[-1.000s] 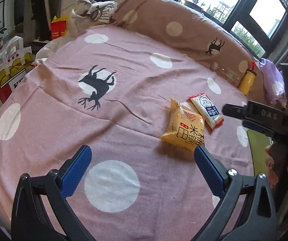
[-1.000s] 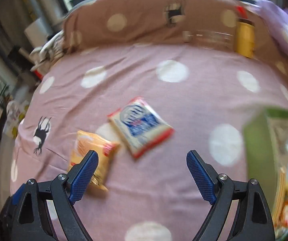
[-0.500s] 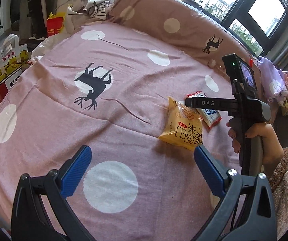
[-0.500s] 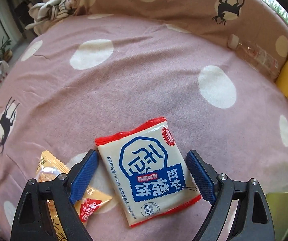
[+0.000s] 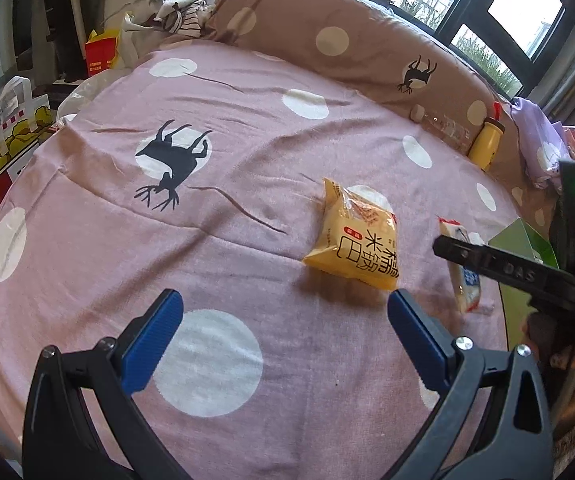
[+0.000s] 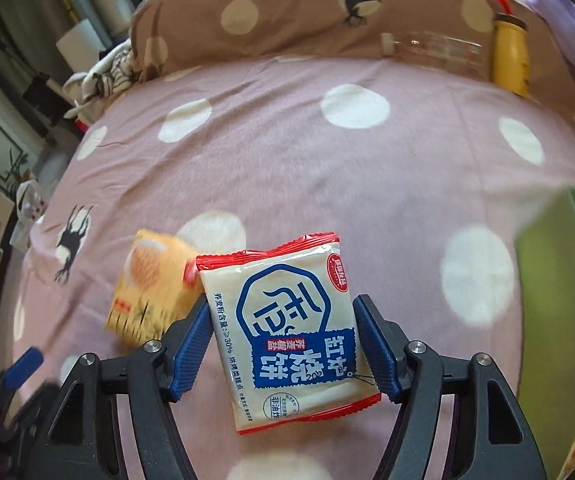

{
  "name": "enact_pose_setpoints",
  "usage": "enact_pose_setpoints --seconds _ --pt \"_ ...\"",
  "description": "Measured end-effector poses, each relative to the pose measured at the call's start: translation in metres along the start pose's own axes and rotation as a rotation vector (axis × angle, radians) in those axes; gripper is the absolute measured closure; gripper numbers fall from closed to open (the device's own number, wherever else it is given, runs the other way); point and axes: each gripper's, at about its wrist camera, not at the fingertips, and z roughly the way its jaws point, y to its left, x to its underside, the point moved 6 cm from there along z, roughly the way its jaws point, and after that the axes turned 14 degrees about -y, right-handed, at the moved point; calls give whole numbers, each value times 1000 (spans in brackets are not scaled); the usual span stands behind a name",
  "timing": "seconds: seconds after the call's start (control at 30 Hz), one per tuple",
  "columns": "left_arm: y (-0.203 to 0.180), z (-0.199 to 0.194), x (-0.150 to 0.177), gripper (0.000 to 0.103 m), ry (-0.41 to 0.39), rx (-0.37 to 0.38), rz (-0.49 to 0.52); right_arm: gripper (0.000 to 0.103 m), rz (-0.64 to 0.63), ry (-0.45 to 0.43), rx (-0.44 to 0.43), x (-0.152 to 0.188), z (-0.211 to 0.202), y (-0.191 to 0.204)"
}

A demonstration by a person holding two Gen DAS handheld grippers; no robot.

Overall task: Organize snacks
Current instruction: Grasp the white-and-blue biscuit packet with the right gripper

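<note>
White-and-blue biscuit packet [image 6: 287, 336] is sitting between our right gripper [image 6: 283, 350] pads, jaws just closing onto it. Left gripper [image 5: 283, 336] hanging open, empty. Yellow rice-cracker pack [image 5: 353, 236] still waiting on bedspread [image 5: 207, 128]; green box [image 6: 547, 264] half-filled.

The right gripper [image 6: 283, 344] has closed its jaws on the white snack packet [image 6: 287, 332] and lifted it.

Snack packets on the bedspread: two, one white-and-blue packet [image 6: 287, 332] and one yellow packet [image 5: 353, 236] left of it. Bottles at the far pillow: two, one yellow bottle [image 6: 509, 58] and one clear bottle [image 6: 433, 50] lying left of it. Green box [image 6: 547, 264] at right: one.
</note>
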Motion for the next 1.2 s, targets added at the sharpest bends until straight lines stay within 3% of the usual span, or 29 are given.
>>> enact_pose_setpoints --seconds 0.1,0.23,0.37,0.57,0.73,0.83,0.97,1.0,1.07,1.2 --pt "-4 0 3 1 7 4 4 32 69 -8 -37 22 -24 4" --pt "-12 0 9 2 22 10 34 32 44 20 20 50 -36 10" --pt "-24 -2 15 2 20 19 81 32 116 51 -9 70 -39 1" --pt "-42 -3 27 3 50 68 114 30 133 74 -19 75 -36 -6" --pt "-63 -6 37 7 91 157 109 29 186 9 -53 64 -55 -17" --pt "-79 -9 46 14 111 210 120 29 223 -35 -99 57 -66 -23" --pt "-98 -7 65 39 196 299 98 31 256 -38 -162 55 -67 -22" --pt "-103 -5 69 46 221 320 86 33 259 -29 -168 57 -64 -21" --pt "-109 -1 78 57 262 346 66 51 265 -3 -180 60 -58 -18" --pt "-114 3 86 69 295 354 56 55 286 41 -189 68 -45 -17"
